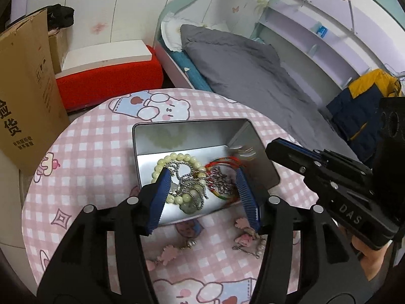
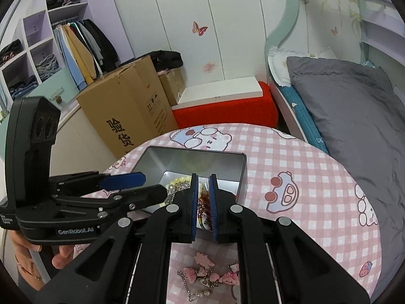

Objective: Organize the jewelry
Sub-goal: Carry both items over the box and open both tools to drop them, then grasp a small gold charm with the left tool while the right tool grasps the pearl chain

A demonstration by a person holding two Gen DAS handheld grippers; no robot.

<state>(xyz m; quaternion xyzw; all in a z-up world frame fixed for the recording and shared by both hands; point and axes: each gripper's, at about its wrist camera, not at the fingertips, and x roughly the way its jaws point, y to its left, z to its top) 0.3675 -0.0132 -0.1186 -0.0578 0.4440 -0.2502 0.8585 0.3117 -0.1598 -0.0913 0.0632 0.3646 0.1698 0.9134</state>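
An open silver tin box (image 1: 265, 167) (image 2: 227, 158) sits on the round pink checked table (image 1: 83, 157) (image 2: 303, 177). Inside lie a pale green bead bracelet (image 1: 174, 156), silver chains (image 1: 187, 177) and red-green cord bracelets (image 1: 222, 164). My left gripper (image 1: 201, 177) is open, its fingers hanging over the box on either side of the jewelry. My right gripper (image 2: 202, 192) is nearly shut with a narrow gap, empty, above the box's near edge; it shows in the left wrist view (image 1: 286, 152). A pink charm bracelet with pearls (image 2: 210, 278) (image 1: 248, 240) lies on the table in front of the box.
A cardboard box (image 2: 131, 111) and a red stool with a white board (image 2: 225, 106) stand beyond the table. A bed with grey bedding (image 1: 253, 71) is to the right. Shelves with clothes (image 2: 50, 50) are at the far left.
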